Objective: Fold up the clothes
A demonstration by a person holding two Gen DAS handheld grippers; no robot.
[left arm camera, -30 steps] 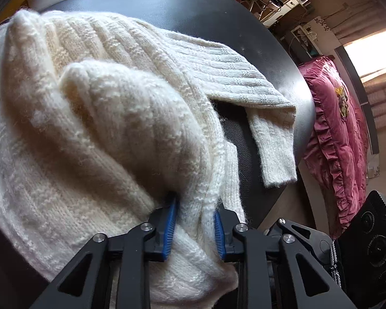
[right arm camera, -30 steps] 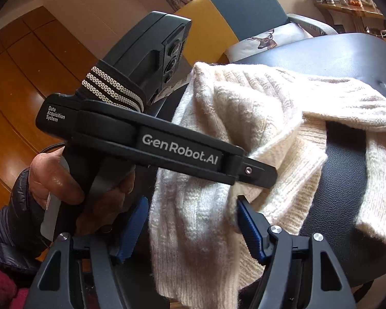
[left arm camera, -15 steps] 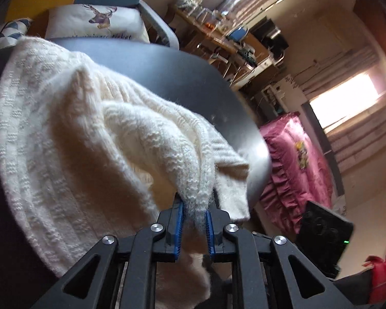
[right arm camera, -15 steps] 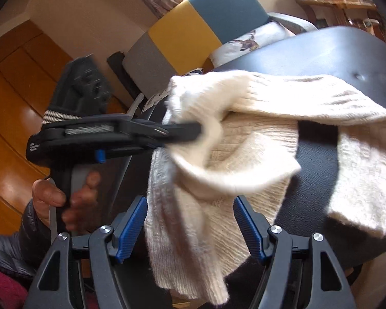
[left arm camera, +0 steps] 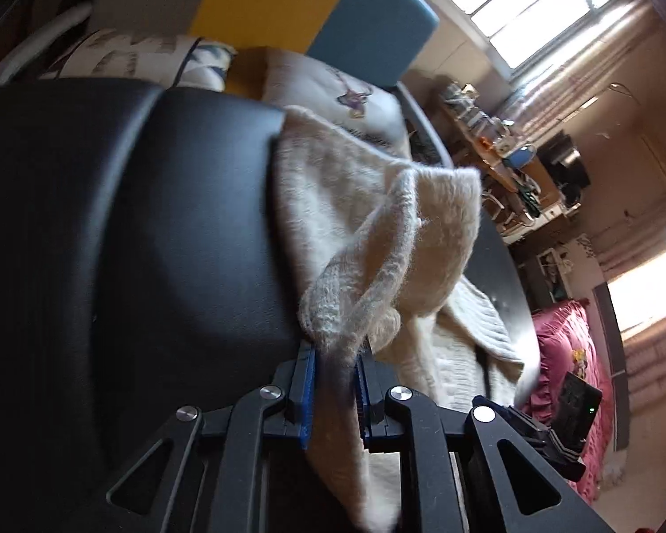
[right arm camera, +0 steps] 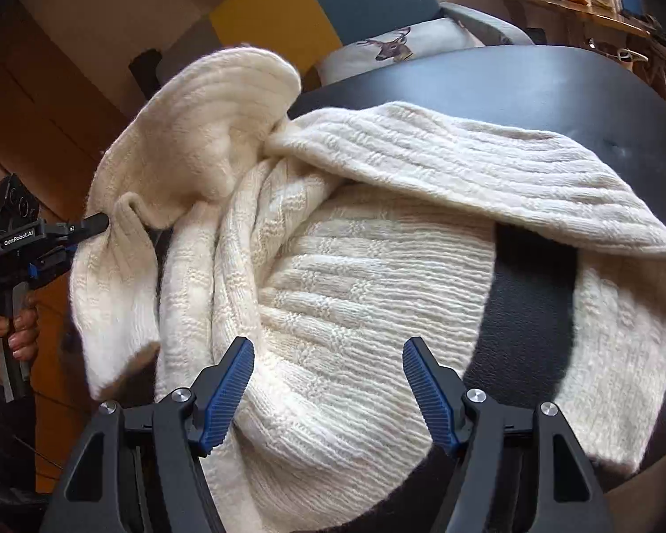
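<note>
Blue ribbed fingers (left arm camera: 305, 393) of the left gripper (left arm camera: 335, 382) pinch a thick fold of a cream knitted sweater (right arm camera: 355, 275), lifting one sleeve clear of a black padded table (right arm camera: 533, 89), while the right gripper (right arm camera: 328, 393) hangs with its jaws spread wide just above the garment's lower body, grasping nothing. In the right wrist view the sweater sprawls across the table's near half, its raised sleeve arching toward ten o'clock where the left tool bites it, and its other sleeve (right arm camera: 466, 164) lies folded across the body from eleven o'clock down to four o'clock. The wool is chunky and soft, with lengthwise ribs on the sleeves, a blocky basket pattern on the chest and a fuzzy nap at the edges; it slumps in rounded rolls rather than sharp creases. Judging from this, the bunched pinch may drag the whole body sideways instead of laying the sleeve over, because nothing pins the torso down. The slick leather-like tabletop would let the heavy knit slide toward its edge at seven o'clock, where some cloth already hangs over. Loose loops could also snag on the ribbed pads. A yellow-and-blue chair (right arm camera: 315, 4) with a deer-print cushion (right arm camera: 395, 46) stands behind at twelve o'clock.
</note>
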